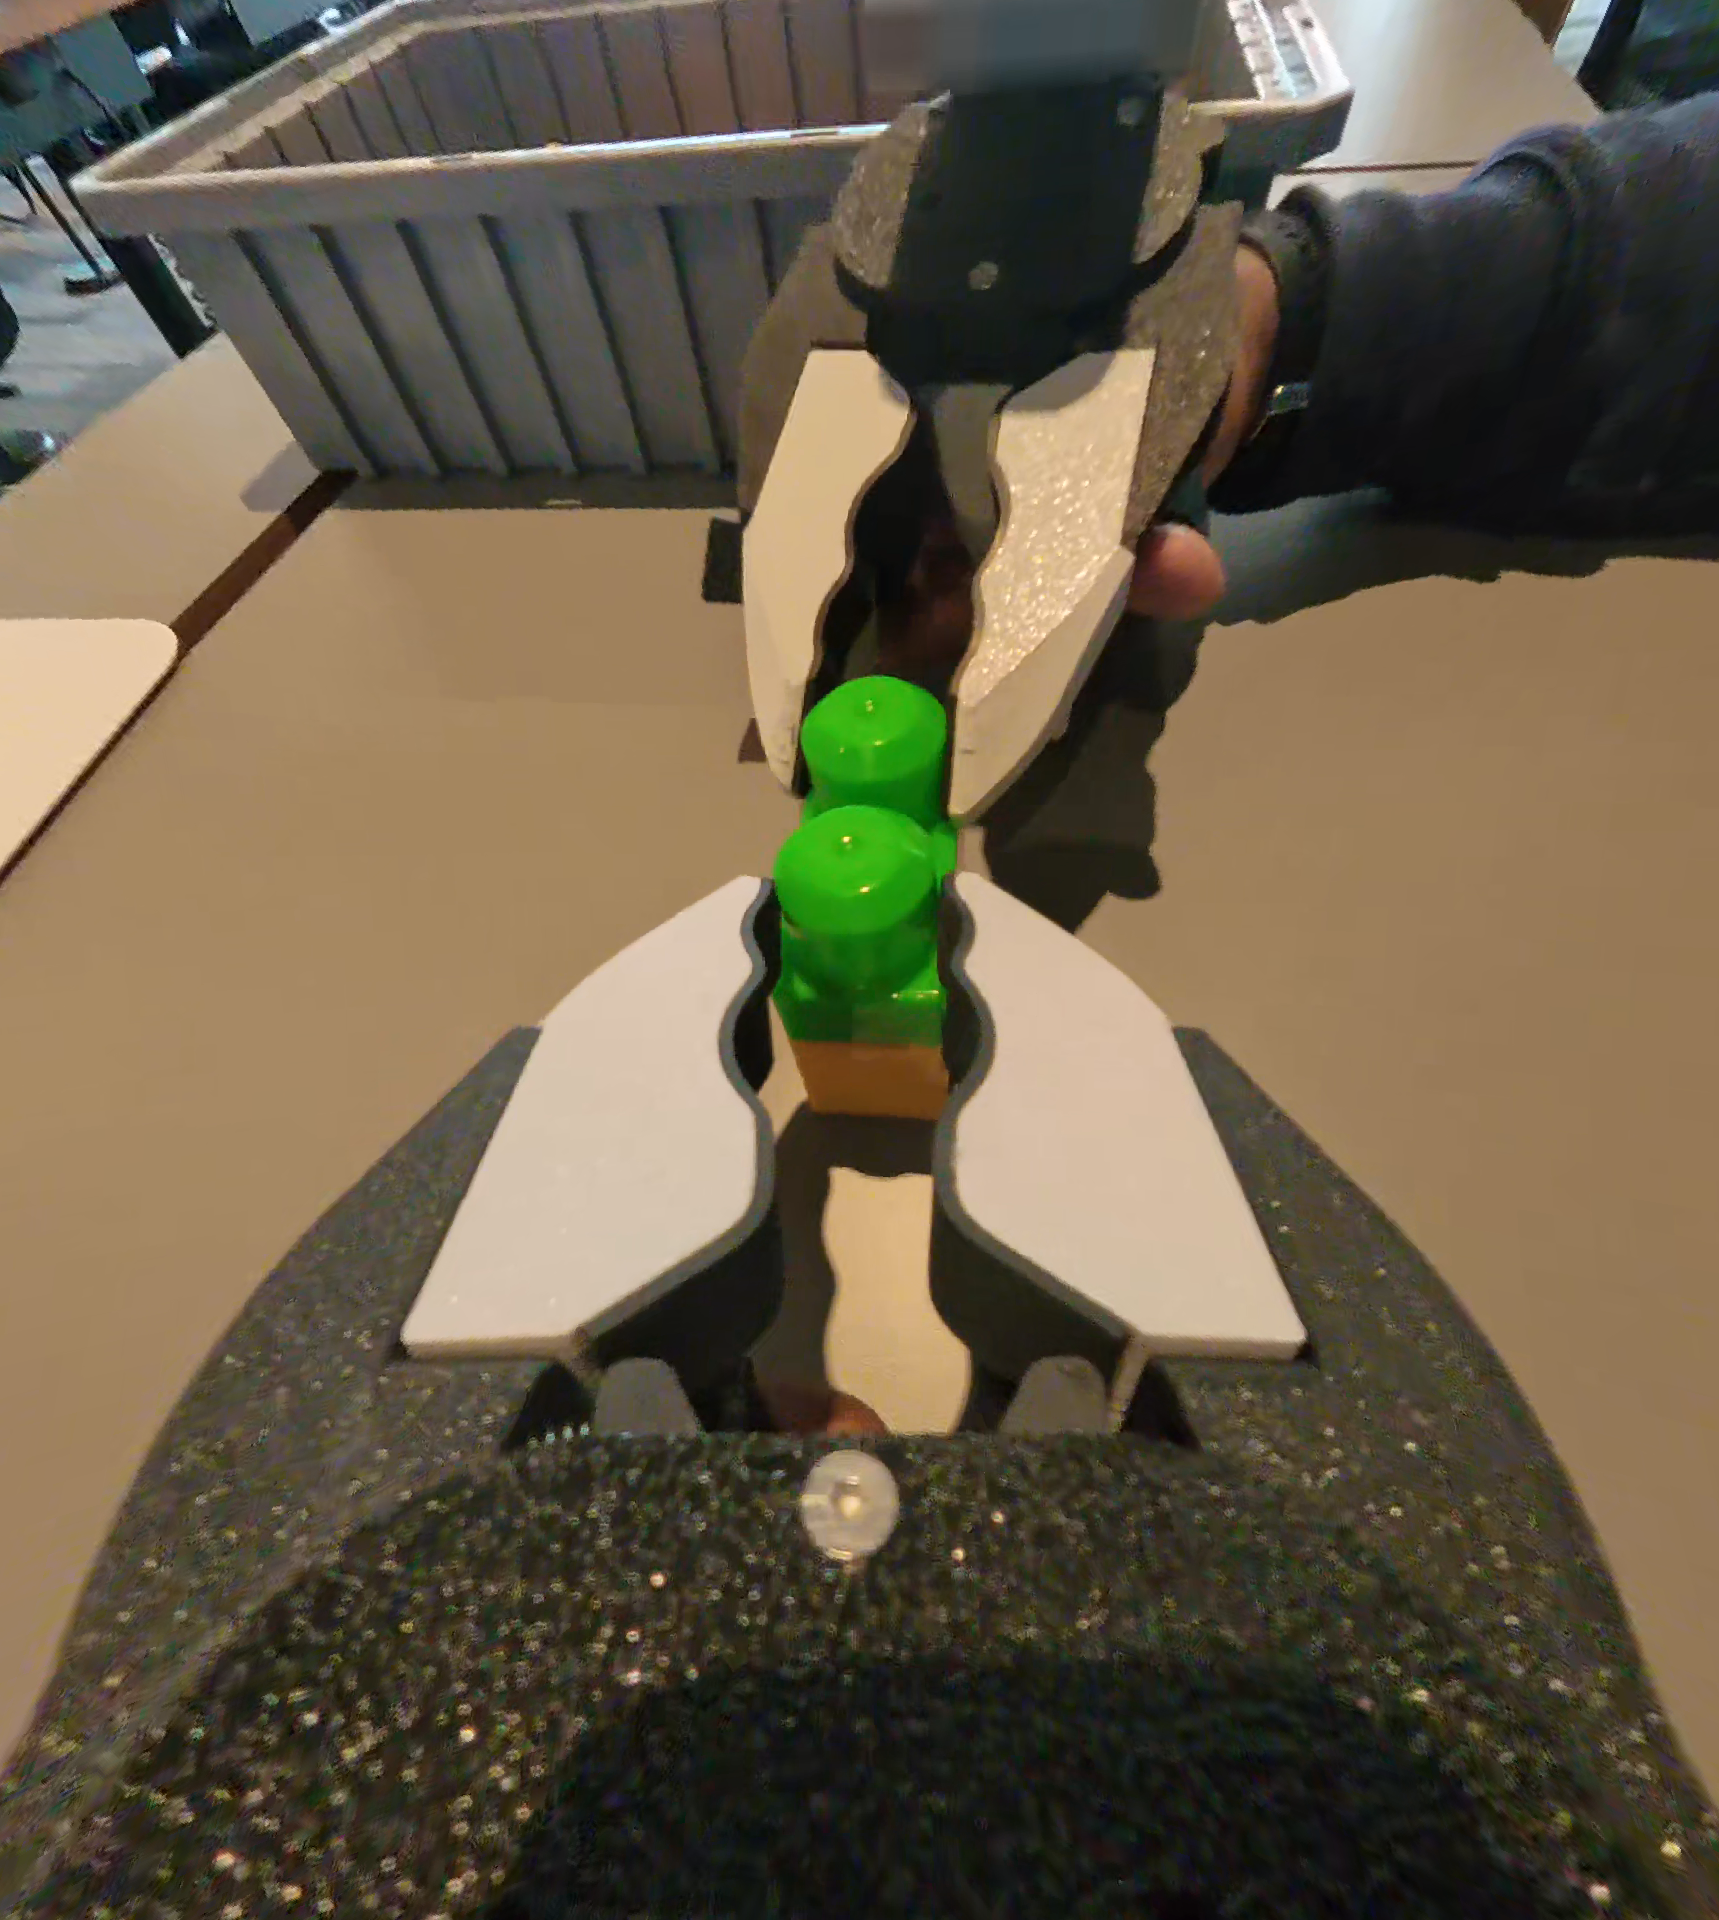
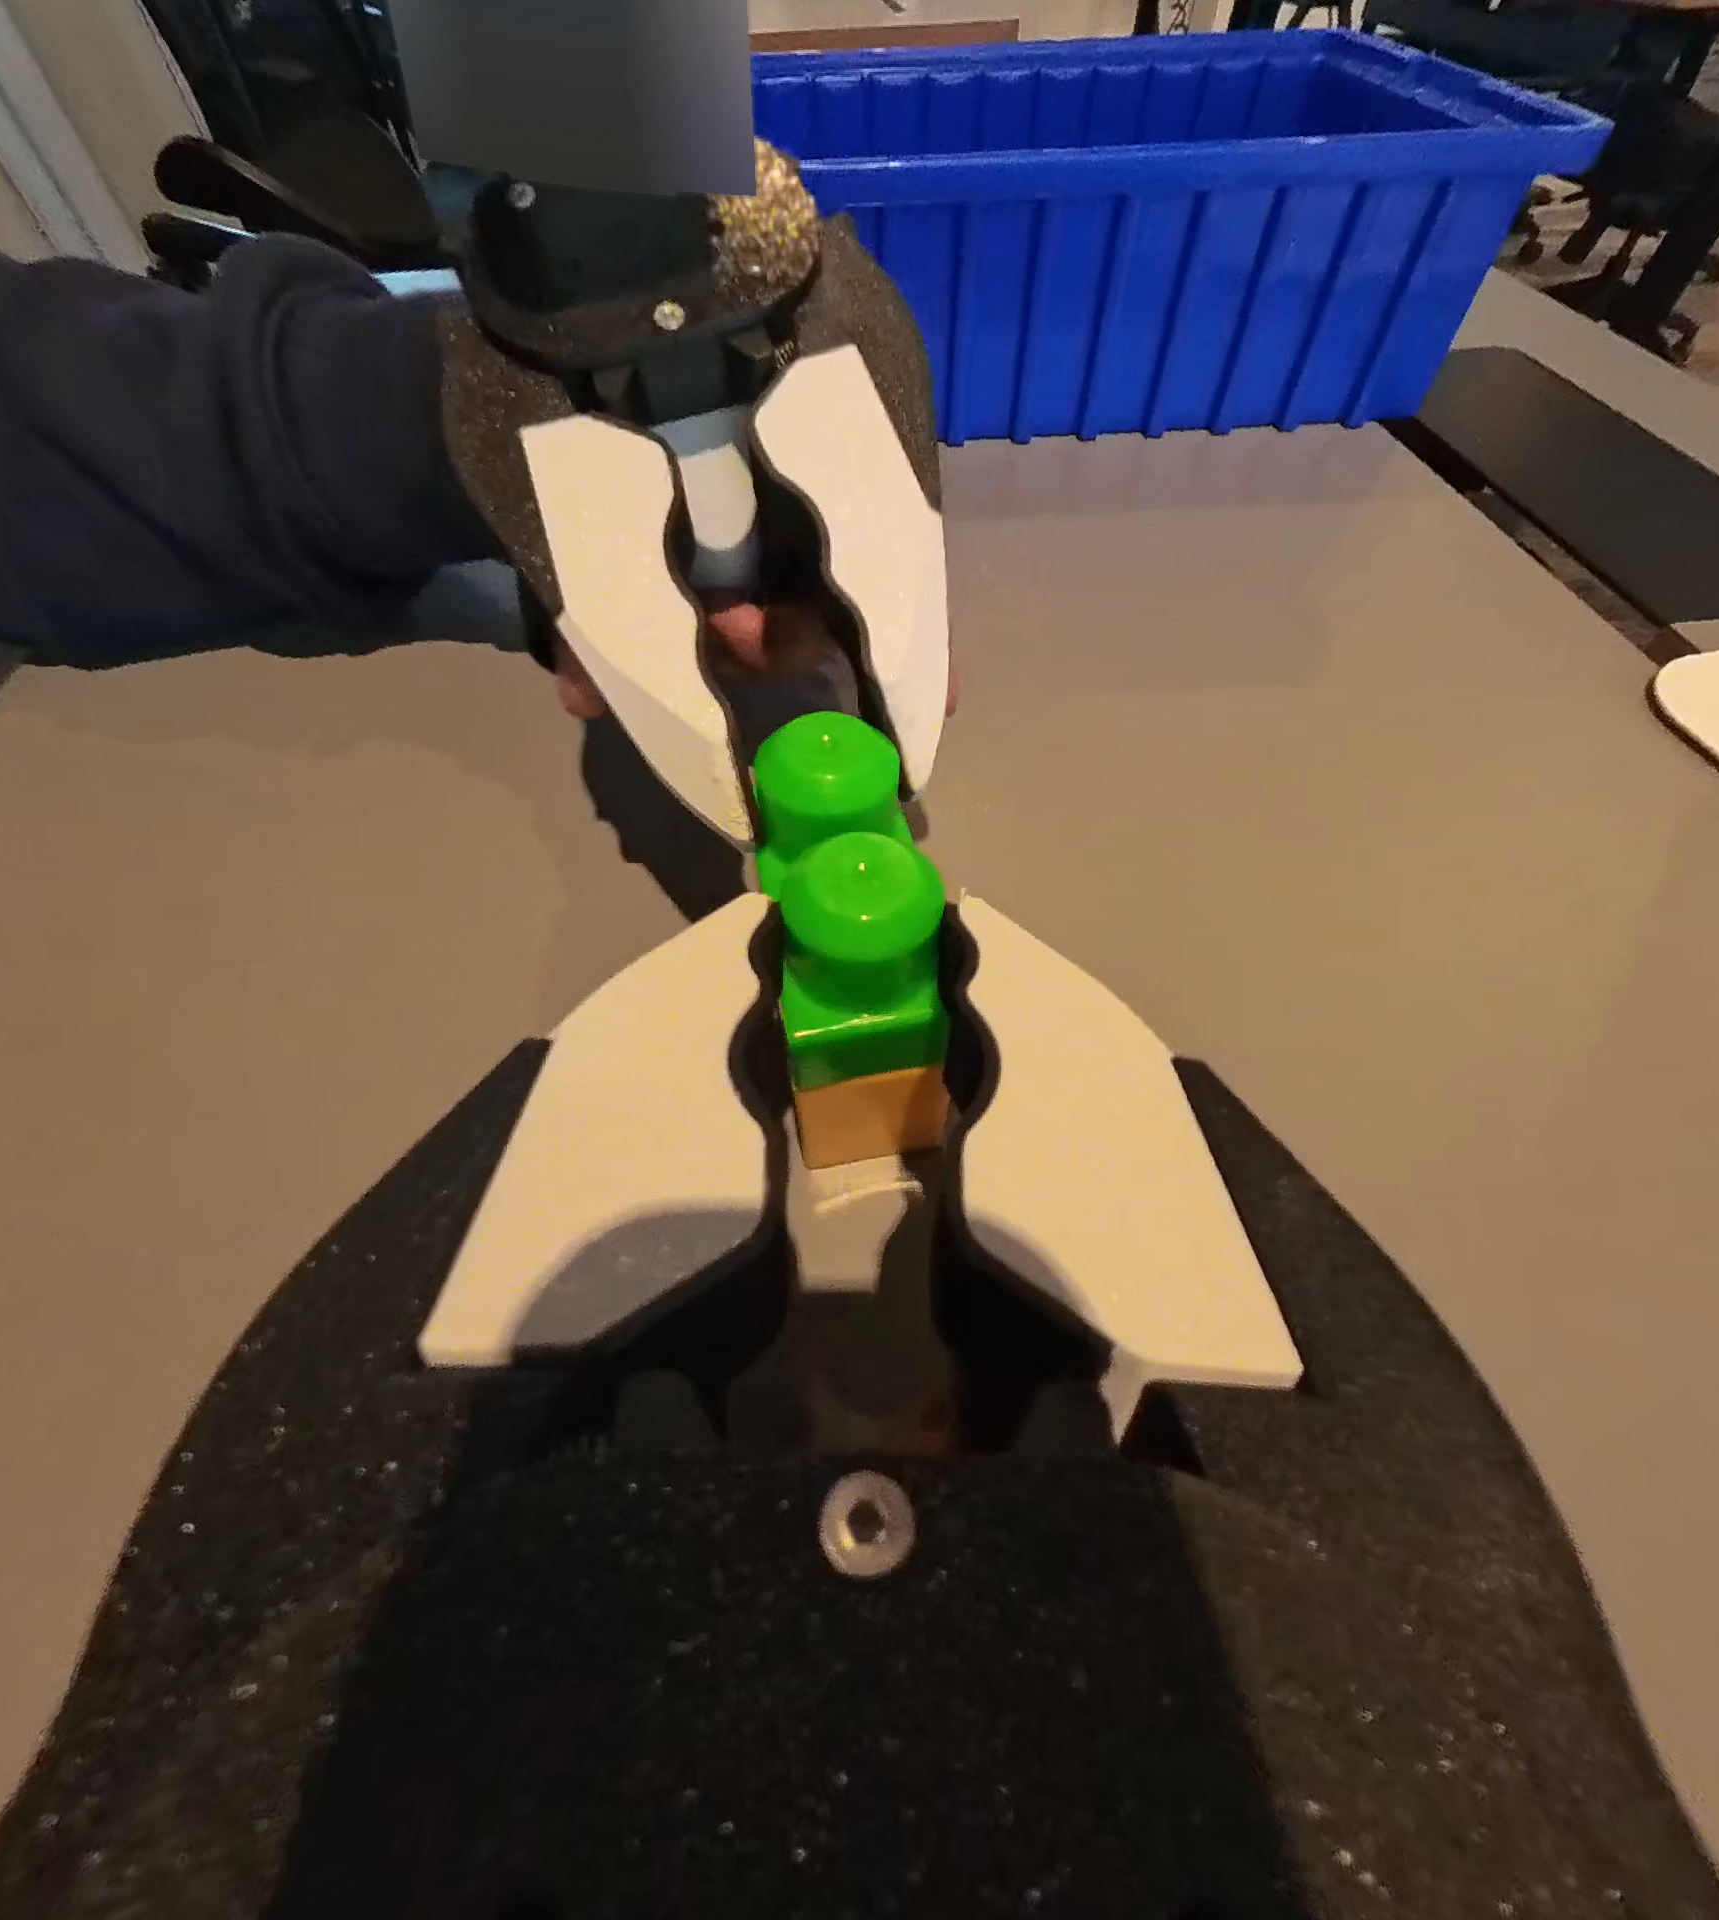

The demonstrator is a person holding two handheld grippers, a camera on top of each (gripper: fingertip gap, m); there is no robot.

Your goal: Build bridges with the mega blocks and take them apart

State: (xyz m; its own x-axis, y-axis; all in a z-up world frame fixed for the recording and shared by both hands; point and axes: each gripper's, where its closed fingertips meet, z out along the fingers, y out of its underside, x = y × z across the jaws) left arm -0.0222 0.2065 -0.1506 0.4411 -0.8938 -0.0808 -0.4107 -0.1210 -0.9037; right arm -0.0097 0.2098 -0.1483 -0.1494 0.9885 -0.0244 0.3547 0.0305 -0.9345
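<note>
I've got both claws on one bridge piece: green block [image 1: 860, 914] w/ two round studs, capping tan blocks [image 1: 870, 1081] underneath. Left claw [image 1: 860, 997] is clamped on the near end of the green block; right claw [image 2: 860, 1023] pinches the opposite end, facing mine head-on. Opposed grips make sense, I think: one side steadies while the other presses down or pulls off; can't tell which. Stack sits on the table [image 1: 1457, 935], right between the tips. Green block is glossy hard plastic, studs domed and smooth; tan is duller, boxy. Claw fingers [image 1: 626, 1122] are matte white w/ wavy inner edges, bodies black and speckled. Ribbed grey bin [image 1: 481, 301] beyond the left claw, blue bin [image 2: 1198, 249] beyond the right.
</note>
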